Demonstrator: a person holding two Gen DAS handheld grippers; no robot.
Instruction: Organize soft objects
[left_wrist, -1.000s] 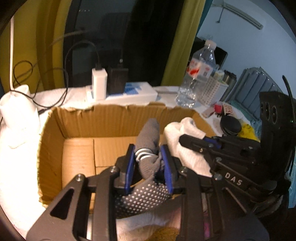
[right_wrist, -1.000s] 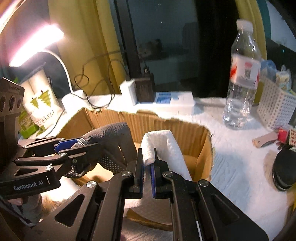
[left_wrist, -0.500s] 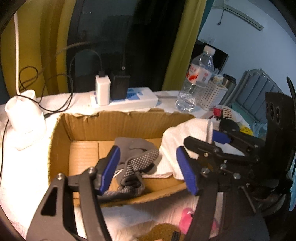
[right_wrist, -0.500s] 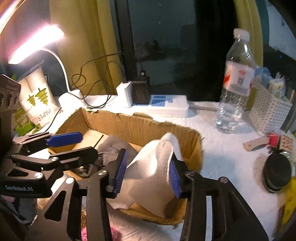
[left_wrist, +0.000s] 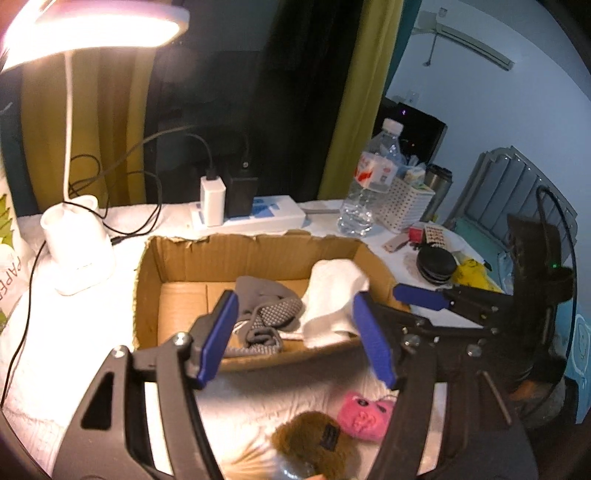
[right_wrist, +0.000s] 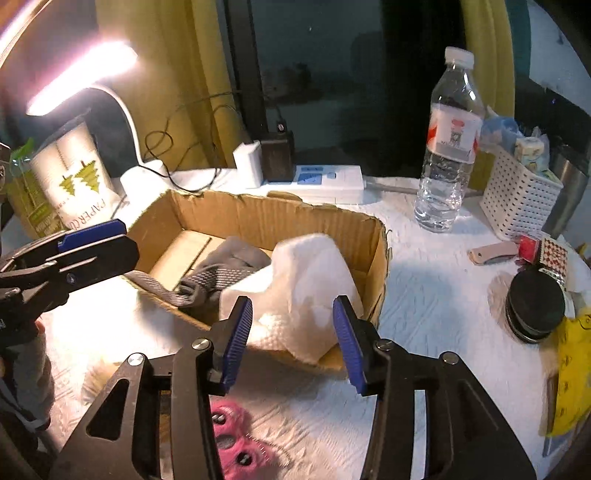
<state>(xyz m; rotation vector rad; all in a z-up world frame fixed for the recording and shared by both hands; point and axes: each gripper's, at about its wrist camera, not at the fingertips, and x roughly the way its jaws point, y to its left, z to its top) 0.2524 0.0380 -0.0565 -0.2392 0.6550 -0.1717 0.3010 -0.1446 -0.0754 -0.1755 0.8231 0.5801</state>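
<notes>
An open cardboard box stands on the white-covered table. A grey dotted glove lies inside it. A white cloth lies in its right part and drapes over the near rim. My left gripper is open and empty, above the box's near edge. My right gripper is open and empty, just short of the white cloth. A pink plush toy and a brown plush toy lie on the table in front of the box.
A white lamp base with cables stands left of the box. A power strip with chargers lies behind it. A water bottle, a white basket, a black round tin and small items stand to the right. A paper bag stands far left.
Both grippers opened and let go: the grey glove and the white cloth dropped into the box. Both grippers then pulled back and up from the box.
</notes>
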